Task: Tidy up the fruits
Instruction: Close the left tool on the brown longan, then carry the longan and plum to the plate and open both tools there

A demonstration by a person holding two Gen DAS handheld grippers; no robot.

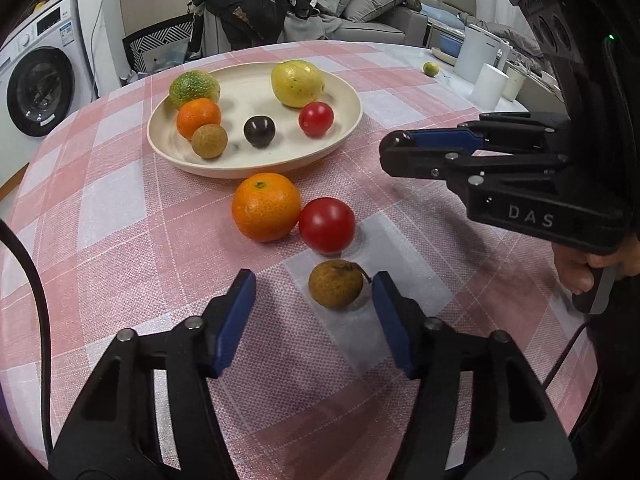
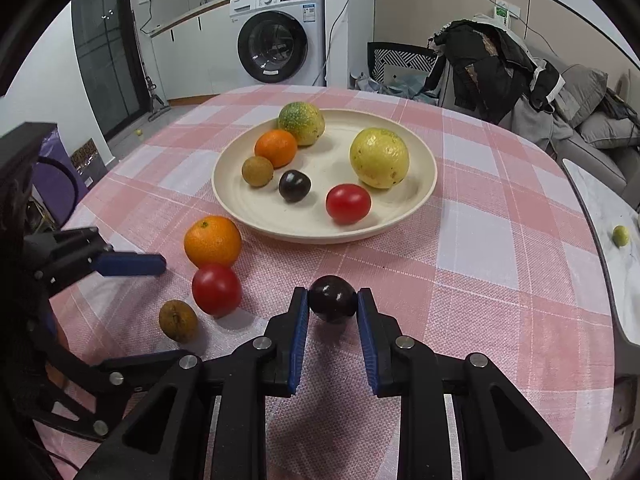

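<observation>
A cream plate (image 1: 344, 92) (image 2: 424, 184) holds a green-yellow fruit, a yellow fruit, a small orange, a brown longan, a dark plum (image 1: 259, 131) and a red tomato. On the cloth in front lie a large orange (image 1: 266, 206) (image 2: 212, 241), a red tomato (image 1: 327, 225) (image 2: 216, 289) and a brown longan (image 1: 336, 284) (image 2: 178, 320). My left gripper (image 1: 314, 292) is open, its blue pads either side of the loose longan. My right gripper (image 2: 333, 300) is shut on a dark plum (image 2: 332, 298), just above the cloth; in the left wrist view (image 1: 394, 152) the plum is hidden.
The round table has a pink and white checked cloth (image 1: 100, 200). A small green fruit (image 1: 431, 68) (image 2: 620, 236) lies on a side surface by white containers (image 1: 478, 54). A washing machine (image 2: 280, 32), a chair with dark clothes (image 2: 492, 68) and a sofa stand beyond.
</observation>
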